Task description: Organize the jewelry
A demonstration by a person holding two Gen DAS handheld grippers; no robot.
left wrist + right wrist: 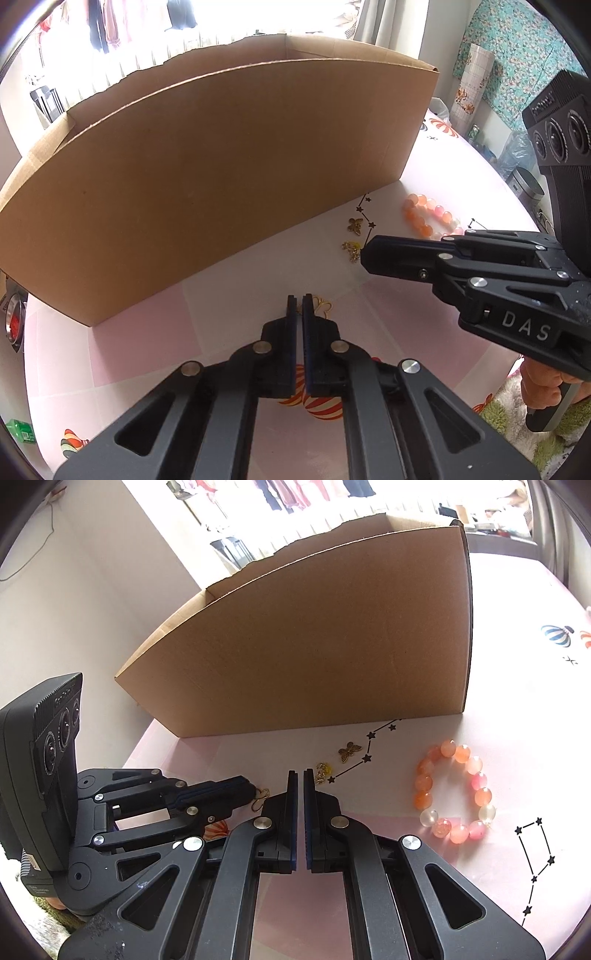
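- Judged from how things lie, the sorting is at an early stage: four pieces lie on the table (pixel 517 709), in the strip between the cardboard box (pixel 221 177) and the table's near edge.
- Furthest right is the pink-and-orange bead bracelet (pixel 456 794). To its left are a bronze butterfly charm (pixel 349 752) and a small gold cluster charm (pixel 322 772). Furthest left is a thin gold wire charm (pixel 260 798).
- Nothing can be seen inside the box; neither view looks over its front wall, so what it may already hold cannot be told.
- The left gripper (pixel 300 297) has its fingers pressed together, their tips at the wire charm. Whether the wire is actually caught between them I cannot tell.
- The right gripper (pixel 300 773) also has its fingers pressed together and empty, tips just beside the cluster charm.
- Only the right wrist view shows the whole bracelet ring and the wire charm sticking out past the left fingers' tips.
- In the left wrist view the right gripper covers part of the bracelet, and the wire charm peeks out beside one finger. That view alone shows the person's hand (pixel 541 384) on the right handle.
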